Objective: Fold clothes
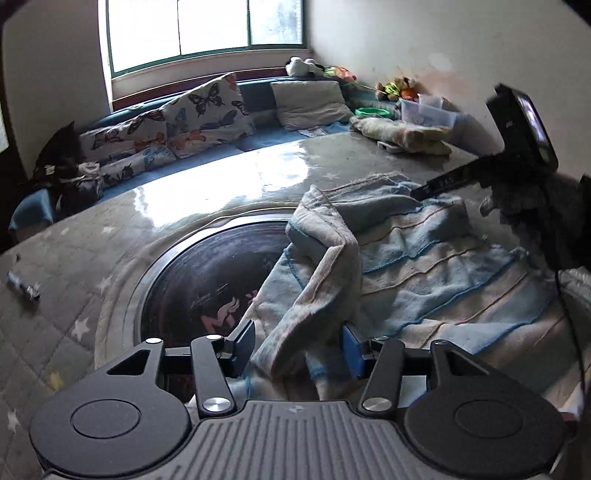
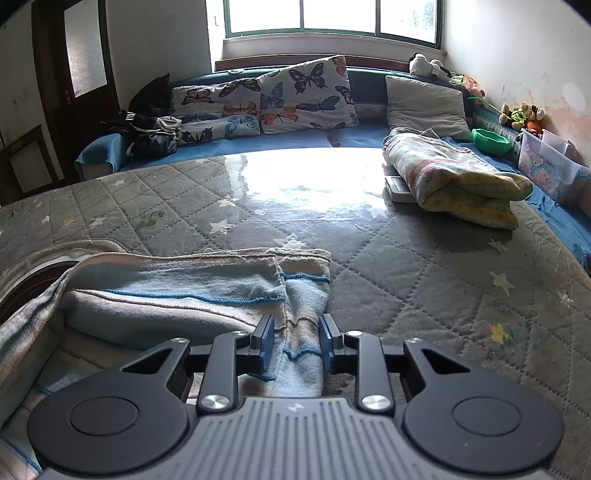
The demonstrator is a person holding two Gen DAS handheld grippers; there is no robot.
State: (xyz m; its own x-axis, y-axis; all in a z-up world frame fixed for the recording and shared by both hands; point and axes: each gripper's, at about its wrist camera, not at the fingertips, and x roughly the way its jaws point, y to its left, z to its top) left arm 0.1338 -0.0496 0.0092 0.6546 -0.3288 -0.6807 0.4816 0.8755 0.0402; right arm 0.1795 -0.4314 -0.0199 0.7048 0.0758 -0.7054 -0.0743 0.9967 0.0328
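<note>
A grey quilted mattress (image 2: 424, 266) with pale stars fills most of both views, its middle glaring under the window (image 2: 332, 16). Along its far edge runs a blue bench (image 2: 295, 138) carrying two butterfly pillows (image 2: 306, 96), a plain grey pillow (image 2: 424, 101) and a dark heap of clothes (image 2: 151, 129) at the left end. To the right lie a folded floral blanket (image 2: 454, 181), a green bowl (image 2: 489, 140), a clear box (image 2: 546, 162) and some soft toys (image 2: 521, 114) against the wall.

On the near part of the mattress lies the task's thing, a blue and beige striped garment (image 1: 424, 266), rumpled and partly doubled over. In the left wrist view it spreads to the right of a dark round disc (image 1: 207, 277) set in a pale ring, and one edge overlaps the disc. A thick fold (image 1: 325, 273) of the garment stands up from the rest and runs down between the jaws of the left hand-held gripper (image 1: 297, 347). Those jaws stand well apart; the right pad lies against the cloth, the left pad is clear of it, so nothing is clamped.

In the right wrist view the right hand-held gripper (image 2: 295, 341) points down at the garment's right end (image 2: 306, 280), where a seam and blue stitching run. Its jaws are narrowly apart with a strip of the cloth between them; whether the pads press on it I cannot tell.

The right hand-held gripper's dark body (image 1: 524, 136) also shows at the right edge of the left wrist view, above the garment. A small crumpled wrapper (image 1: 24, 286) lies on the mattress far left.
</note>
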